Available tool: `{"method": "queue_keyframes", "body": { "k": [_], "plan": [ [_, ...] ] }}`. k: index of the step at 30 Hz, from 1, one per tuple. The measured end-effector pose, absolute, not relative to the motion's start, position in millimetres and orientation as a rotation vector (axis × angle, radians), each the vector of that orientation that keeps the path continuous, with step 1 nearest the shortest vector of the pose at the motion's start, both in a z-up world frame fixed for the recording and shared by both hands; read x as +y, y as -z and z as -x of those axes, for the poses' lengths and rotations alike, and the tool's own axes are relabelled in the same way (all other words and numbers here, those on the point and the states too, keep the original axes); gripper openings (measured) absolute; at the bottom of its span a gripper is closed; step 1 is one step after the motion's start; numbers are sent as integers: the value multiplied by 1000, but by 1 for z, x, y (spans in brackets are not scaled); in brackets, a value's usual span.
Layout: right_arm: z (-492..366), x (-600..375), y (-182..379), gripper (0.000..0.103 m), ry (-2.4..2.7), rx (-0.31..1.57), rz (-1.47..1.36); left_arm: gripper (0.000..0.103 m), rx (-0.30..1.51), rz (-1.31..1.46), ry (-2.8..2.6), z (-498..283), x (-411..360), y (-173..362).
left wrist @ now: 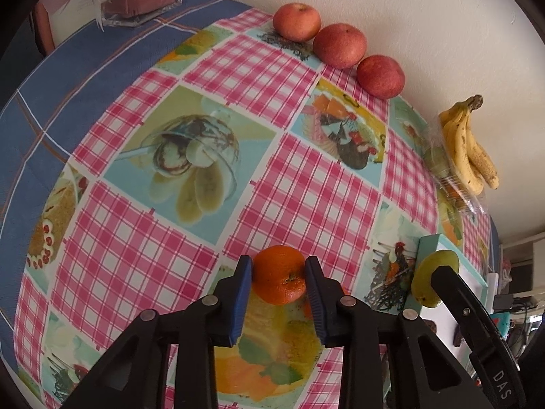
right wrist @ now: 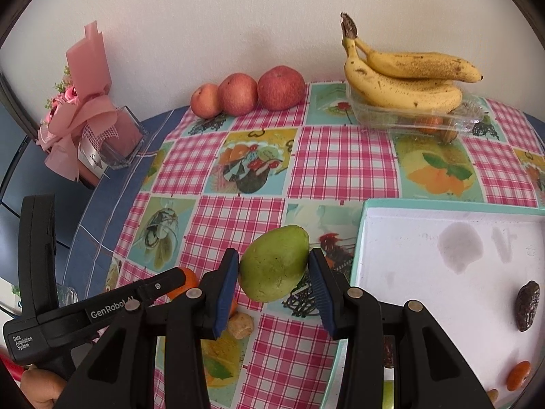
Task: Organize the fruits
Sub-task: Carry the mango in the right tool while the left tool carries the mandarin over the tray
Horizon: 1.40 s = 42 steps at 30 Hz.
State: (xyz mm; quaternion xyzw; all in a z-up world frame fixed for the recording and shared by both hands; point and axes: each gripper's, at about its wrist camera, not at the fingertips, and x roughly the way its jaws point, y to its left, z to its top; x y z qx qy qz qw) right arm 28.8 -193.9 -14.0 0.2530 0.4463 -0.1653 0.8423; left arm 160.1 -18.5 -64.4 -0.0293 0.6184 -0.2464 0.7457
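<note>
- The left gripper (left wrist: pixel 278 274) has its blue pads pressed on either side of an orange (left wrist: pixel 279 274) above the checked tablecloth (left wrist: pixel 136 238); the right gripper (right wrist: pixel 274 272) is clamped the same way on a green mango (right wrist: pixel 274 262).
- Only the right wrist view shows the inside of the white tray (right wrist: pixel 442 272), holding a dark date (right wrist: pixel 527 305) and a small orange fruit (right wrist: pixel 518 375).
- Three apples (left wrist: pixel 339 46) line the wall; bananas (right wrist: pixel 405 81) rest on a clear container (right wrist: pixel 470 119), its contents unclear.
- The orange is mostly hidden in the right wrist view.

Pink wrapped bouquet (right wrist: pixel 80 102) in a clear box (right wrist: pixel 119 139) on the checked tablecloth (right wrist: pixel 340 167).
</note>
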Motion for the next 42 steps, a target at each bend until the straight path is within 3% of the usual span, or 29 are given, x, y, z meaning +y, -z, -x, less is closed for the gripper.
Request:
{"method": "queue_keyframes", "body": {
  "k": [24, 42],
  "plan": [
    [52, -278, -45, 44, 599, 807, -615, 34, 1158, 102, 725, -124, -52, -30],
    [136, -347, -34, 44, 804, 768, -685, 34, 1157, -123, 899, -44, -154, -7]
  ]
}}
